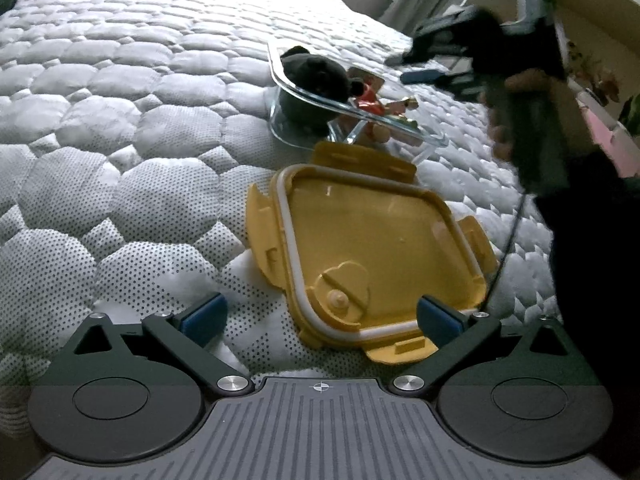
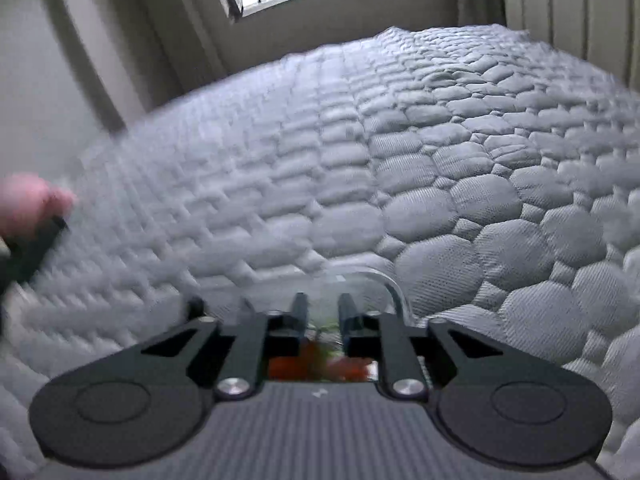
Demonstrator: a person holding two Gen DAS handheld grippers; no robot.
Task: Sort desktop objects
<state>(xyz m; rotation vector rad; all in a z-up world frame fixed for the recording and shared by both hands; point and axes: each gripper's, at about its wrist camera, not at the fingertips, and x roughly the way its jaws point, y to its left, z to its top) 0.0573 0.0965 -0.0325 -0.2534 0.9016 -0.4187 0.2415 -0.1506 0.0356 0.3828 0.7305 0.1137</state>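
A yellow lid (image 1: 372, 248) lay upside down on the white quilted bed (image 1: 120, 140), with its white seal ring facing up. The left hand-held gripper (image 1: 320, 316) sat low over the near end of the lid with its blue pads spread wide, and nothing was squeezed between them. Just past the lid stood a clear glass box (image 1: 430, 138). Inside it were a dark fuzzy toy (image 1: 316, 74) and a small red and orange toy (image 1: 374, 104). The right hand-held gripper (image 1: 404, 70) was in the air over the far side of the glass box, held by a hand (image 1: 532, 84). It looked blurry. In its own view, the right hand-held gripper (image 2: 323, 308) had its fingers close together with a small gap, and the gap was empty. The curved glass rim and the red toy showed just under them.
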